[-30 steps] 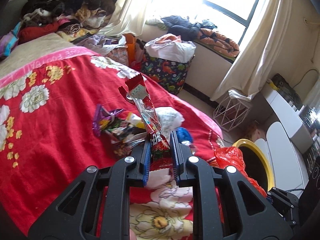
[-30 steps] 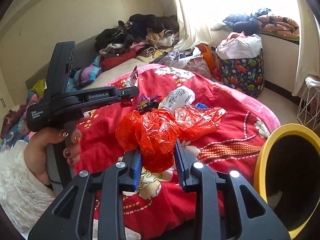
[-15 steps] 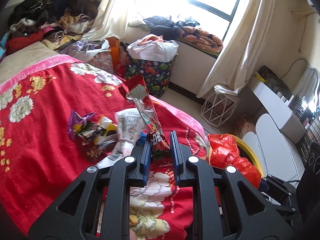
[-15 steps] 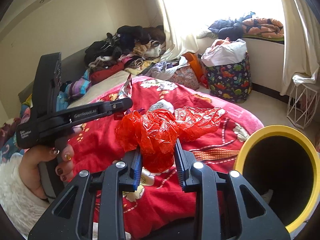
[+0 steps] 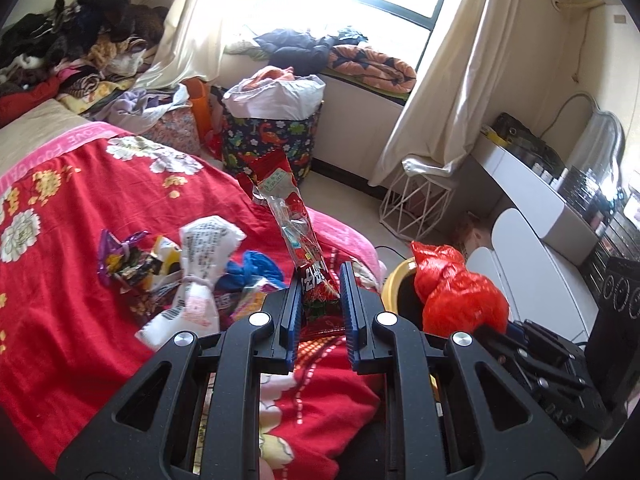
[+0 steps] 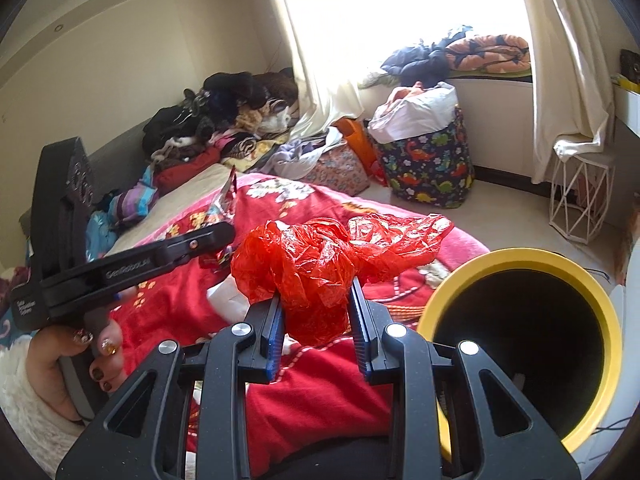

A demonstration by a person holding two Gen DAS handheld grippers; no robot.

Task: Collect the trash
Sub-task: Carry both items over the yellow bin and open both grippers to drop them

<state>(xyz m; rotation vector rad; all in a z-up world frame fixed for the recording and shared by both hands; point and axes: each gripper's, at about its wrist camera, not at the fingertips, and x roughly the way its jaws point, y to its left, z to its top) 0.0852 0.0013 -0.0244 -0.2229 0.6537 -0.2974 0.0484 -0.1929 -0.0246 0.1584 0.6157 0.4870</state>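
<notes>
My left gripper (image 5: 320,280) is shut on a long red snack wrapper (image 5: 294,224) that stands up from the jaws above the red bed. My right gripper (image 6: 316,300) is shut on a crumpled red plastic bag (image 6: 320,268), held beside the yellow-rimmed bin (image 6: 520,258). The bag (image 5: 456,292) and the bin rim (image 5: 394,284) also show at the right of the left wrist view. The left gripper (image 6: 224,234) shows in the right wrist view, at the left. A pile of wrappers lies on the bed: a white printed packet (image 5: 200,276), a purple wrapper (image 5: 120,258), a blue piece (image 5: 256,268).
The red floral bedspread (image 5: 72,320) fills the left. A dinosaur-print basket (image 5: 272,144) of laundry and a white wire stand (image 5: 416,208) are on the floor by the window. Clothes are heaped at the bed's far end (image 5: 72,52). A white desk (image 5: 532,192) is at the right.
Both grippers have moved right towards the bin, each still holding its item. The bin now looms larger in the right wrist view, and the wrapper pile has slid left.
</notes>
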